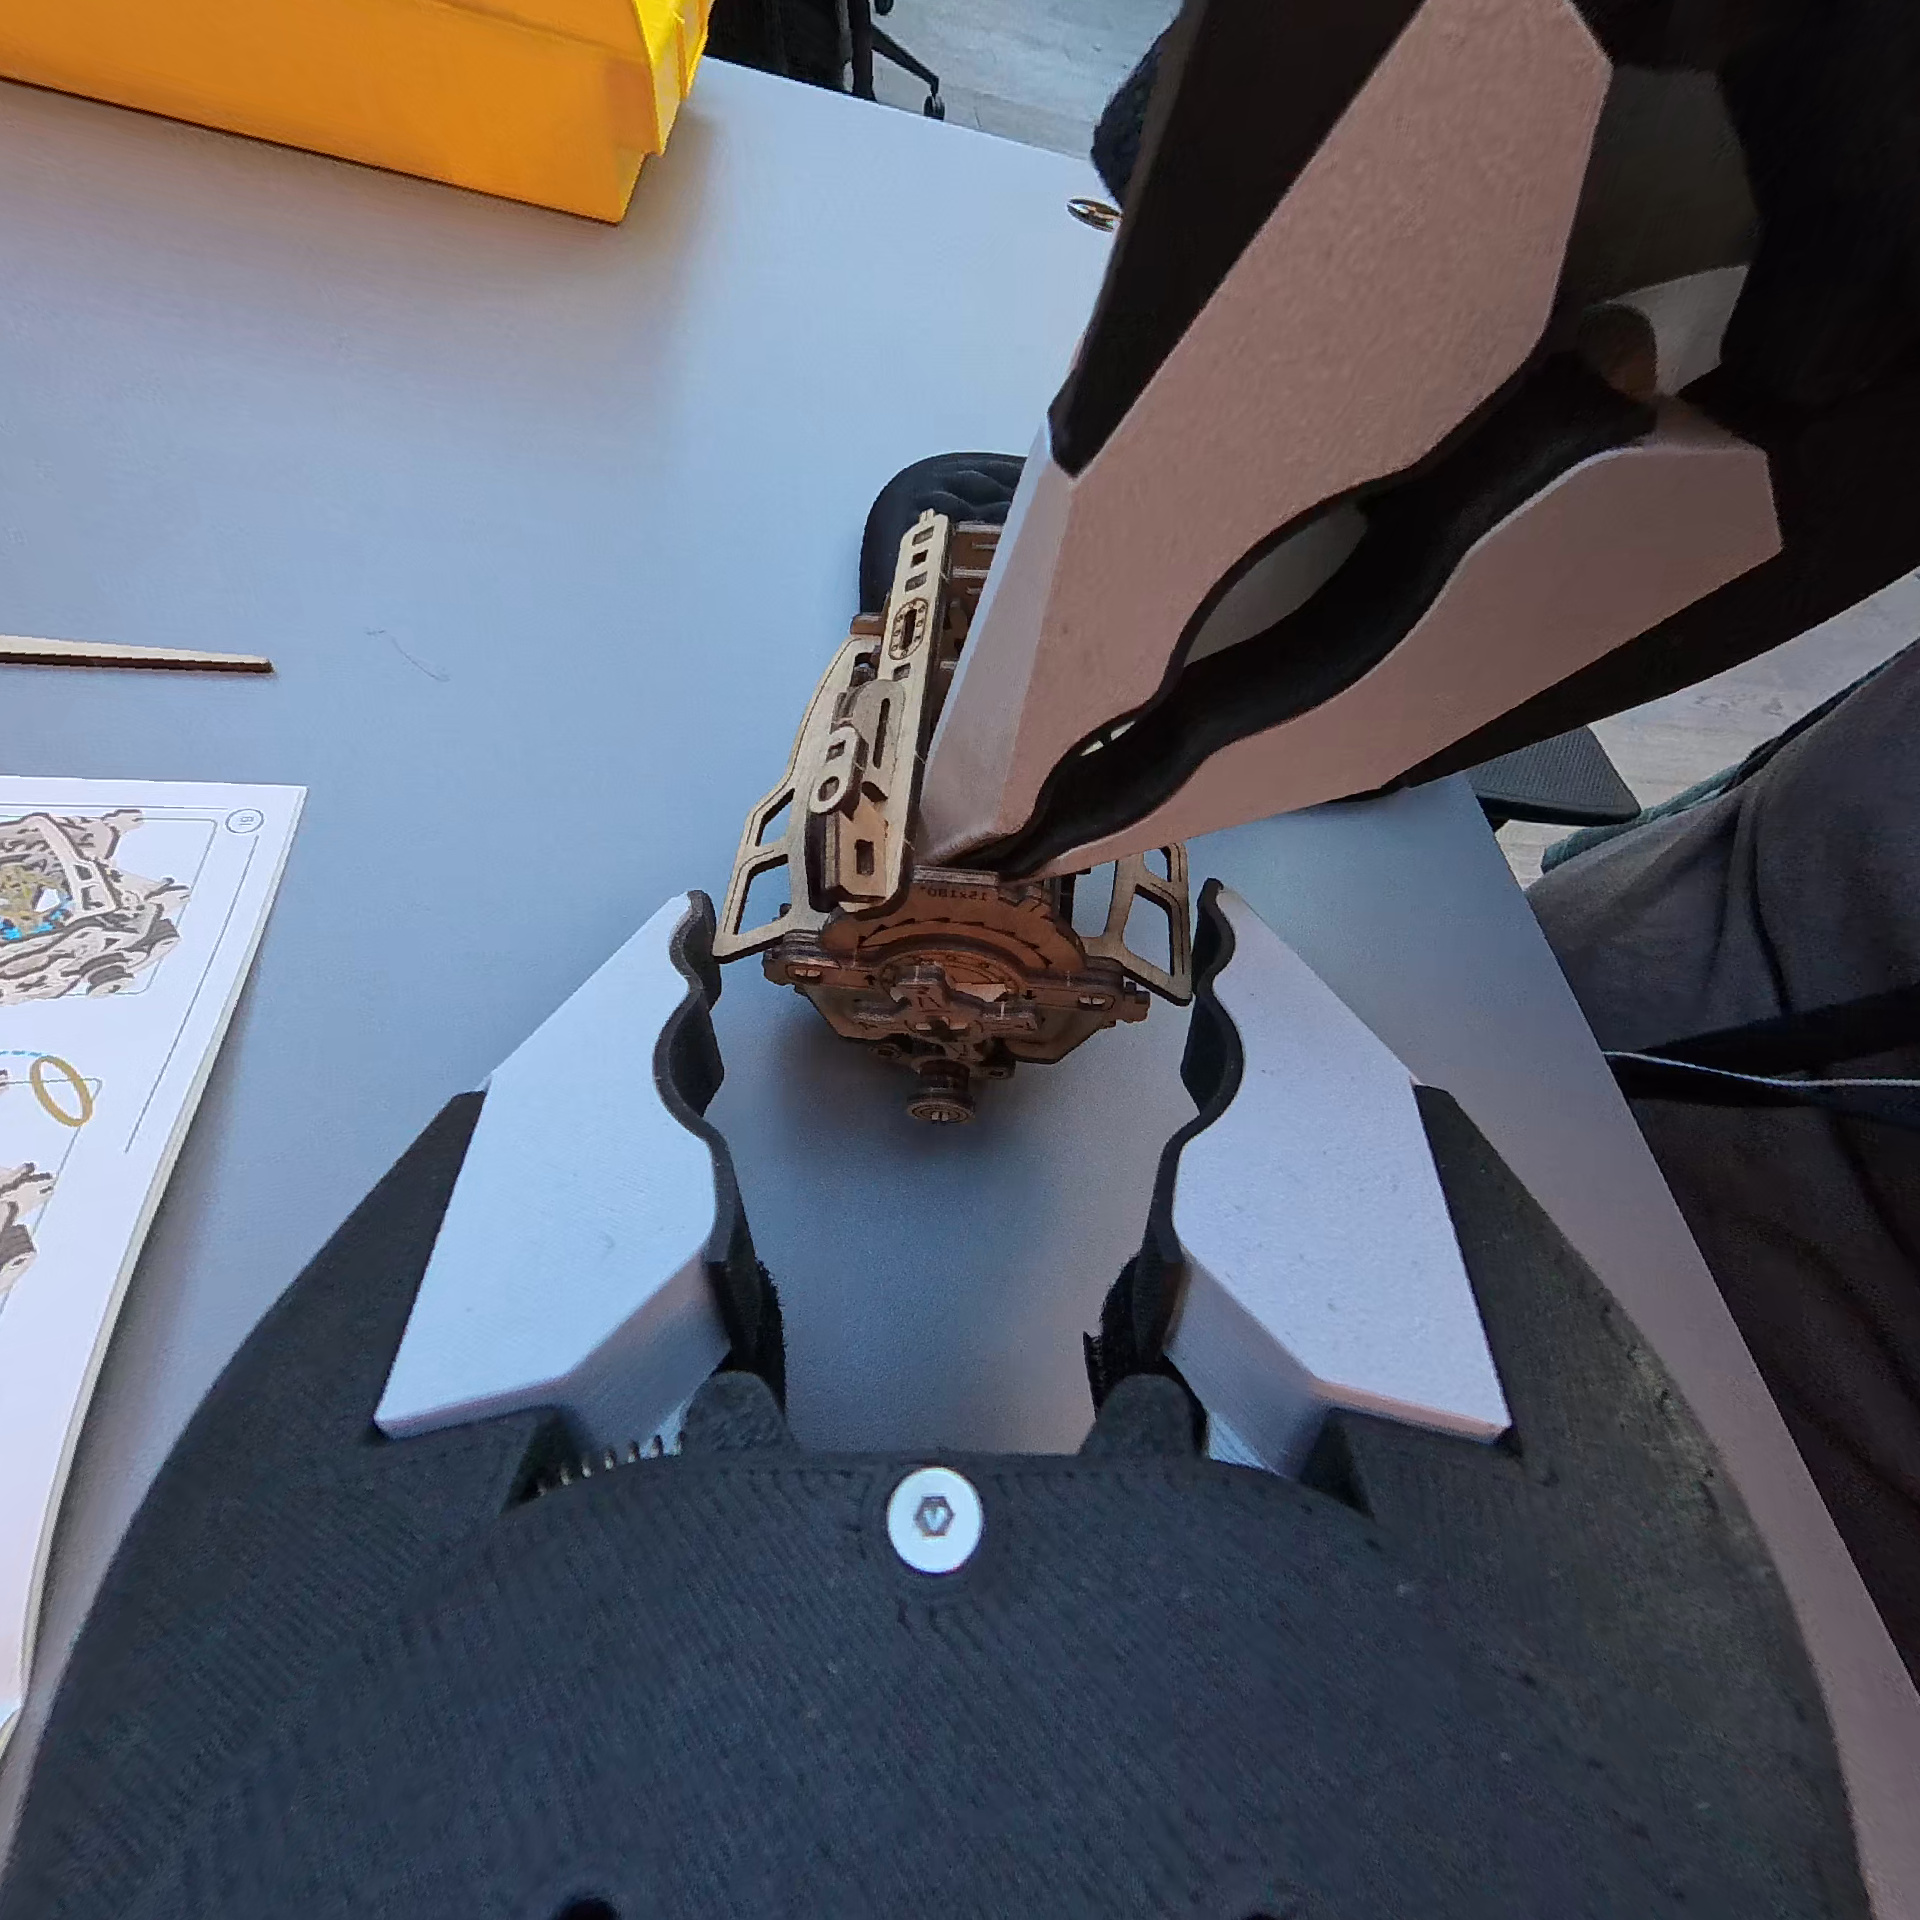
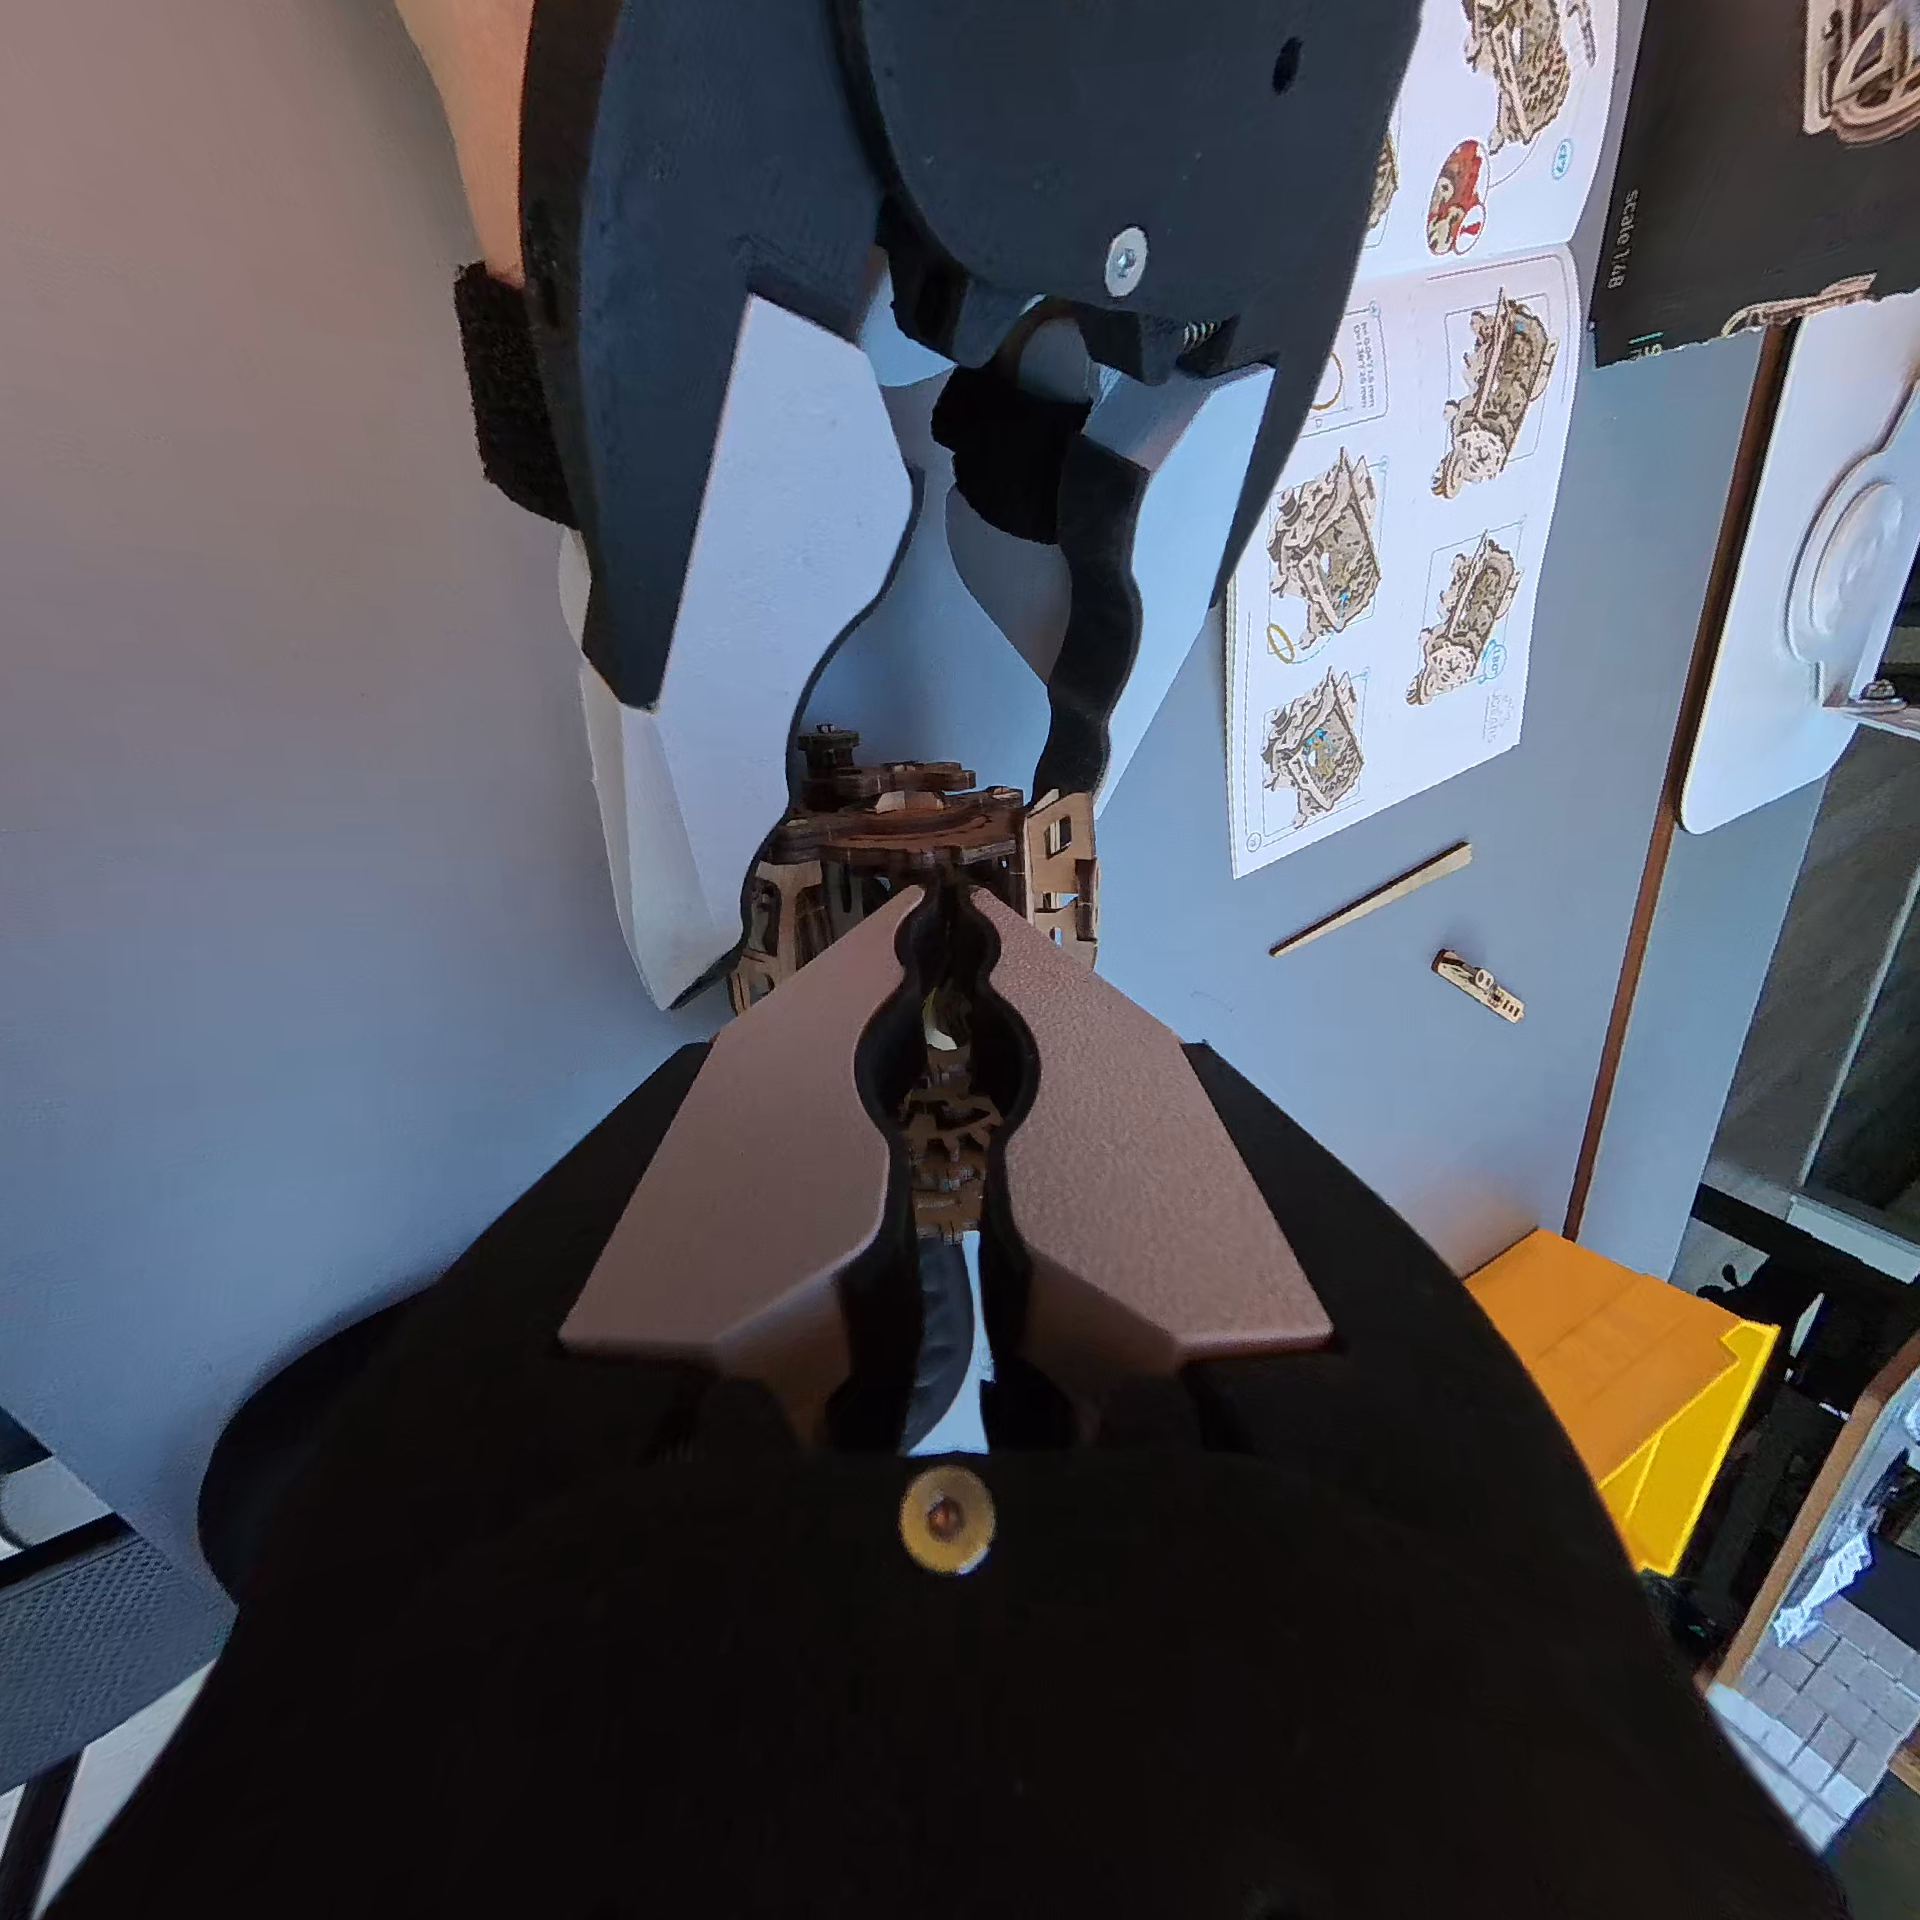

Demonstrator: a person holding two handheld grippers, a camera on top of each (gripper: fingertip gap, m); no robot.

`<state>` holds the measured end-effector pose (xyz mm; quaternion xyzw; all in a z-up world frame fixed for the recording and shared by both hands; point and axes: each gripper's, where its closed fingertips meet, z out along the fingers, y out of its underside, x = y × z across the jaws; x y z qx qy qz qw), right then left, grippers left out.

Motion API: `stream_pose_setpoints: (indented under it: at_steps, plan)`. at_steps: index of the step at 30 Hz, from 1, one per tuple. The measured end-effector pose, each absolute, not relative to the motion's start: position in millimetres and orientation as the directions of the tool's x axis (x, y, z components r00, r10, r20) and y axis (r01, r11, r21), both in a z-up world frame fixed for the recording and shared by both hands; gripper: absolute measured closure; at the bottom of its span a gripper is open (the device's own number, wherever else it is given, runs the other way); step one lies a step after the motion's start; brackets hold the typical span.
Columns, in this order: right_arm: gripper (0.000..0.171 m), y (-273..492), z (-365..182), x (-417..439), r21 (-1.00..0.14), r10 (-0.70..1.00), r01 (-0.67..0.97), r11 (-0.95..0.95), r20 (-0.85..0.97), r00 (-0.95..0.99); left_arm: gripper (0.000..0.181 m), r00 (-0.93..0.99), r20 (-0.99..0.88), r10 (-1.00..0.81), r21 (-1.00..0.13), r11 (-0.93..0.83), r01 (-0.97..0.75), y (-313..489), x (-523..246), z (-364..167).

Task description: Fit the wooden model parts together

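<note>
A brown wooden model (image 1: 940,971) of laser-cut plates and gears lies on the grey table (image 1: 416,436), its round geared end facing the left wrist camera. My left gripper (image 1: 951,930) has its white fingers (image 1: 582,1174) spread around the model, and the tips touch both side frames. My right gripper (image 1: 987,852), with pinkish fingers, comes down from the upper right. It is shut, with its tips pressed on the model's top edge. In the right wrist view the right gripper (image 2: 943,891) meets the model (image 2: 883,831), and the left gripper (image 2: 873,883) straddles it from above.
An instruction booklet (image 1: 104,987) (image 2: 1403,520) lies open at the left. A thin wooden stick (image 1: 135,657) (image 2: 1371,899) and a small wooden piece (image 2: 1477,982) lie loose. A yellow bin (image 1: 364,83) (image 2: 1600,1382) stands at the far side. A dark box (image 2: 1745,156) lies by the booklet. Both grippers' tips are close together, under 4 cm apart.
</note>
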<state>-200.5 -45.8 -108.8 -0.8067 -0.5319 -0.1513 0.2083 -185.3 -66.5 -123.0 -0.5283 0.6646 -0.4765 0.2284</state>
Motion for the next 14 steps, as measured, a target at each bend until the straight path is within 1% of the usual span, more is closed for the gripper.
stream_pose_setpoints:
  at_steps: [1, 5, 14]
  plan:
    - [0.171, -45.8, -108.8, -200.6, -0.167, 0.797, 0.925, -0.341, 0.471, 0.379, 0.091, -0.337, 0.2, -0.92, -0.875, -0.013, -0.485, -66.5, -185.3, -123.0]
    - [0.171, -45.6, -108.6, -200.8, -0.135, 0.805, 0.941, -0.31, 0.489, 0.336, 0.091, -0.335, 0.202, -0.92, -0.874, -0.015, -0.485, -66.4, -185.4, -123.1]
    - [0.171, -47.4, -108.9, -202.2, -0.169, 0.829, 0.931, -0.325, 0.423, 0.366, 0.091, -0.335, 0.211, -0.918, -0.873, -0.022, -0.488, -66.3, -185.2, -123.1]
